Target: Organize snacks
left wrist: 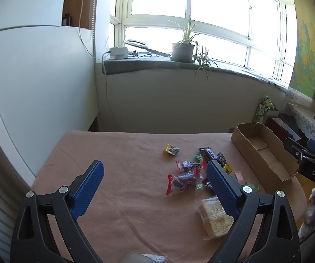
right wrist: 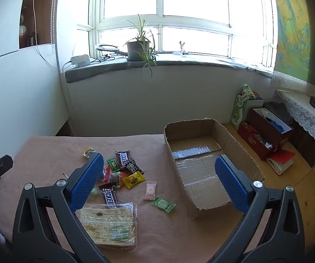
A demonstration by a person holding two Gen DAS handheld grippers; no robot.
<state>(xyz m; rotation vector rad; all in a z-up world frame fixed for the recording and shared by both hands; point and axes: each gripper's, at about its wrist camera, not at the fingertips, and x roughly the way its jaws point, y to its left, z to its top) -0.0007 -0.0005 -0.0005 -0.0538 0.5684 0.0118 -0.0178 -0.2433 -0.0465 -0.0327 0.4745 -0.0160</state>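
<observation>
Hovering over the pink cloth, both tilted downward: left gripper, blue pads spread wide, nothing between them but bare cloth and, farther off, the snack pile; right gripper, likewise spread wide and grasping nothing, left pad above the pile's edge, right pad above the cardboard box

Lying nearest the right gripper's left pad: clear packet of pale crackers, flat on the cloth, touching the lower Snickers bar. Just beside these, apart from the heap: pink sachet and green candy, between the pile and the box

Clustered farther out: yellow packet, black patterned packet, a second Snickers bar, small green wrapper. Seen from the left wrist, purple-and-red wrapped sweets at the middle of the heap, and a yellow-and-blue wrapper alone, well apart toward the far edge

Standing open and empty at the cloth's right side: the box, long and shallow, near wall torn, taped floor showing

Beyond, against the wall: grey windowsill with potted plant; on the wooden floor to the right, a red box
</observation>
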